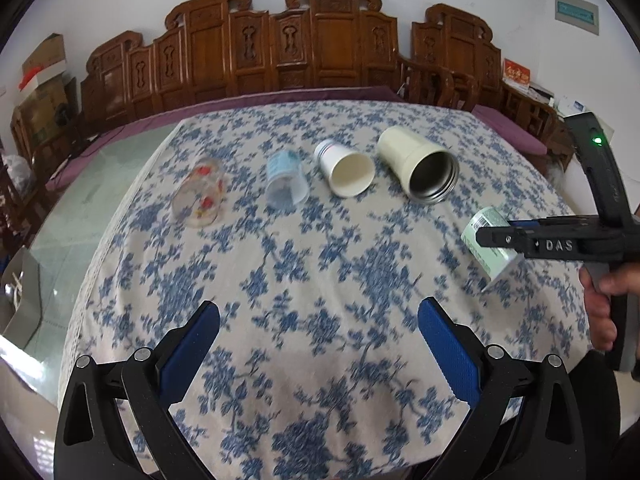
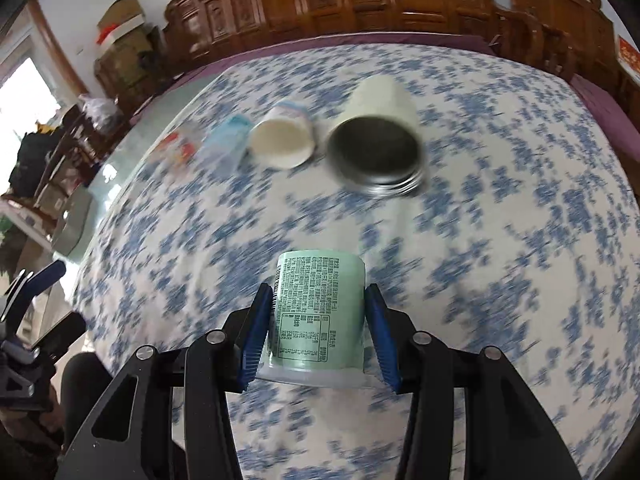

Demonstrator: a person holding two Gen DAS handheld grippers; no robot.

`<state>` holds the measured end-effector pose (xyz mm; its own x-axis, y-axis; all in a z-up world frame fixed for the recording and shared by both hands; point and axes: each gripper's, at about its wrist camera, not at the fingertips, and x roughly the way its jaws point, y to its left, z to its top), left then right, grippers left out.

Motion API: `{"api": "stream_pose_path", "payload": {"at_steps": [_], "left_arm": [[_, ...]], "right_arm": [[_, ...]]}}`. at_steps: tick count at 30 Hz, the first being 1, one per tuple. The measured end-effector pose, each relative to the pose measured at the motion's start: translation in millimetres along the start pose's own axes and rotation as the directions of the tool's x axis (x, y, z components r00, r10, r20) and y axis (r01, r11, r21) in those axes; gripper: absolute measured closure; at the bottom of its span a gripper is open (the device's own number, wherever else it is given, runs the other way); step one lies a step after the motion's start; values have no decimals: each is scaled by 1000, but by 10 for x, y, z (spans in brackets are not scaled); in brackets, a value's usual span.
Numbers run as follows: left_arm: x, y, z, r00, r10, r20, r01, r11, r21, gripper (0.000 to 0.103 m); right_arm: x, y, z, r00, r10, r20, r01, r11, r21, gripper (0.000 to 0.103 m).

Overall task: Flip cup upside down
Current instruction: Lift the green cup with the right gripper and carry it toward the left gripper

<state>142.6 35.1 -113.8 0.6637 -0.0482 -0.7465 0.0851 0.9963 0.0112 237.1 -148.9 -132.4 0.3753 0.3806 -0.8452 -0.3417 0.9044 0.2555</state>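
Observation:
My right gripper [image 2: 316, 328] is shut on a green printed cup [image 2: 318, 312] and holds it tilted above the floral tablecloth [image 2: 500, 240]; its base points away from me and its white rim toward me. The left wrist view shows the cup [image 1: 490, 242] held at the table's right side by the right gripper [image 1: 486, 236]. My left gripper [image 1: 318, 336] is open and empty over the near part of the table.
Several cups lie on their sides in a row at the far side: a clear glass [image 1: 199, 198], a light blue plastic cup [image 1: 286, 186], a white paper cup [image 1: 346, 170] and a cream steel tumbler [image 1: 418, 164]. Carved wooden chairs [image 1: 320, 40] stand behind the table.

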Motion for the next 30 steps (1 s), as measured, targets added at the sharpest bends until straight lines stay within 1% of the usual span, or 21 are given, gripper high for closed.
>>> {"api": "stream_pose_path", "payload": {"at_steps": [7, 12, 17, 21, 25, 27, 28, 30], "left_arm": [[16, 160, -162, 998, 34, -45, -34, 999, 0, 8], [-22, 283, -224, 997, 52, -54, -53, 999, -10, 8], [-44, 355, -222, 997, 58, -57, -59, 998, -20, 8], [-30, 358, -176, 996, 56, -63, -57, 998, -22, 8], [11, 308, -121, 997, 44, -68, -45, 999, -26, 8], [51, 255, -82, 997, 34, -74, -37, 999, -28, 8], [71, 224, -66, 997, 31, -75, -33, 999, -27, 8], [88, 173, -38, 997, 43, -66, -44, 999, -26, 8]], "right_arm": [[176, 385, -198, 997, 62, -51, -62, 998, -10, 53], [295, 602, -259, 995, 73, -72, -75, 997, -31, 53], [424, 691, -285, 995, 56, -85, -60, 997, -46, 52], [374, 664, -280, 997, 65, -48, -67, 997, -46, 50], [161, 608, -315, 997, 73, 21, -72, 995, -63, 50], [35, 573, -364, 996, 62, 62, -57, 996, -70, 50], [-60, 538, -418, 994, 48, 99, -40, 996, -78, 49], [-182, 502, -500, 988, 17, 153, -3, 996, -86, 46]]}}
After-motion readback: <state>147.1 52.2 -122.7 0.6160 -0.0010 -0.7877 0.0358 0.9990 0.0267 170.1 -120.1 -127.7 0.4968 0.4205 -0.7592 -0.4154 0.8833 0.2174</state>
